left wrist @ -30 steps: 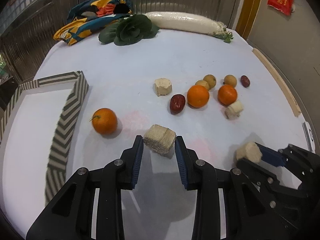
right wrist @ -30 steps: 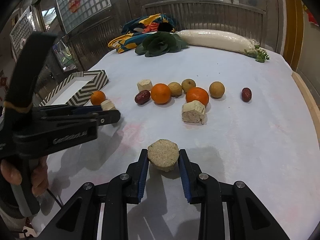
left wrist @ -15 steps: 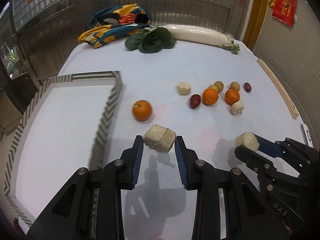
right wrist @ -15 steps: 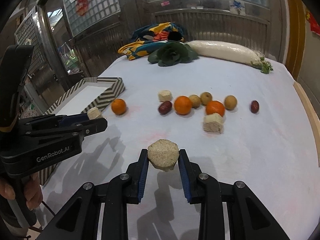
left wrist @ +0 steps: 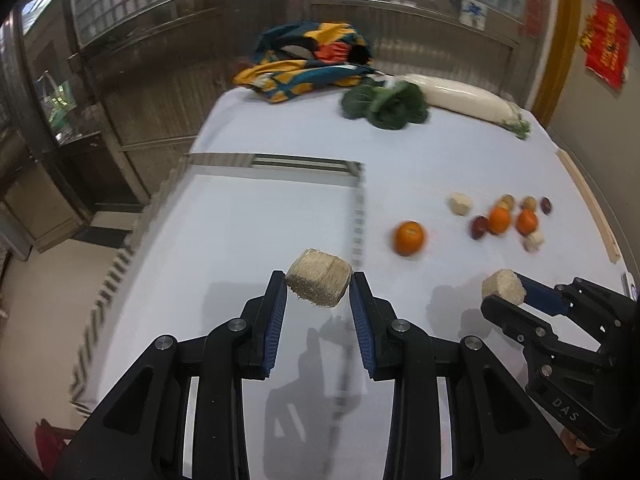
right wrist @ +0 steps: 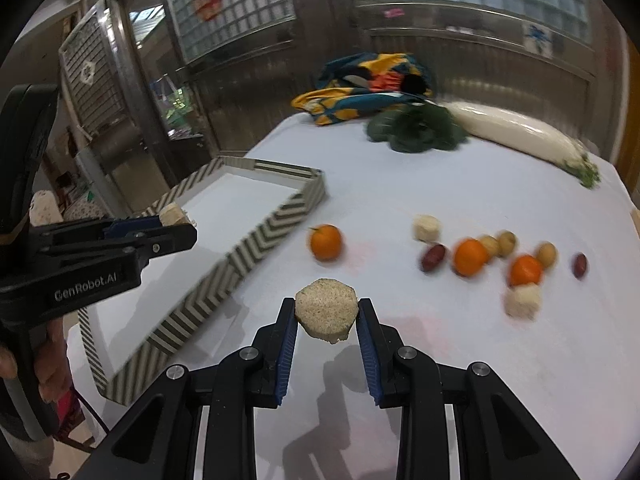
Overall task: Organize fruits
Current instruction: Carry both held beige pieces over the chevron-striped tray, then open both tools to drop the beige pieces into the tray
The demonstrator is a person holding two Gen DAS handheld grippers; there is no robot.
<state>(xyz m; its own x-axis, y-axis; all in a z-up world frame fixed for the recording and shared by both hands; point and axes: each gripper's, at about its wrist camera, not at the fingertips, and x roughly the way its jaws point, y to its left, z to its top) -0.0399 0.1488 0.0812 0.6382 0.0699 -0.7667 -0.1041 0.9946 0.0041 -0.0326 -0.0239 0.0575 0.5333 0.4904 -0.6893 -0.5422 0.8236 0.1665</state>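
Note:
My left gripper point(left wrist: 319, 278) is shut on a beige fibrous chunk point(left wrist: 319, 286) and hangs over the white floor of the zigzag-striped tray point(left wrist: 357, 216), close to its right rim. In the right wrist view, that left gripper point(right wrist: 188, 226) shows over the tray point(right wrist: 256, 248). My right gripper point(right wrist: 326, 305) is shut on a second beige chunk point(right wrist: 326, 312) above the cloth, just right of the tray. A lone orange point(right wrist: 326, 242) lies beside the tray. Further right lie two oranges point(right wrist: 470, 256), red dates point(right wrist: 433, 258), small brown fruits point(right wrist: 506, 243) and two more chunks point(right wrist: 522, 301).
At the table's far end lie a patterned cloth point(left wrist: 312, 60), a leafy green point(left wrist: 390, 106) and a long white radish point(left wrist: 468, 100). A wooden strip point(left wrist: 588, 204) runs along the right edge. A hand point(right wrist: 48, 356) holds the left gripper's handle.
Both grippers have moved left and risen a little with their chunks. The left one went from above the bare cloth to above the tray. The fruits now lie further off.

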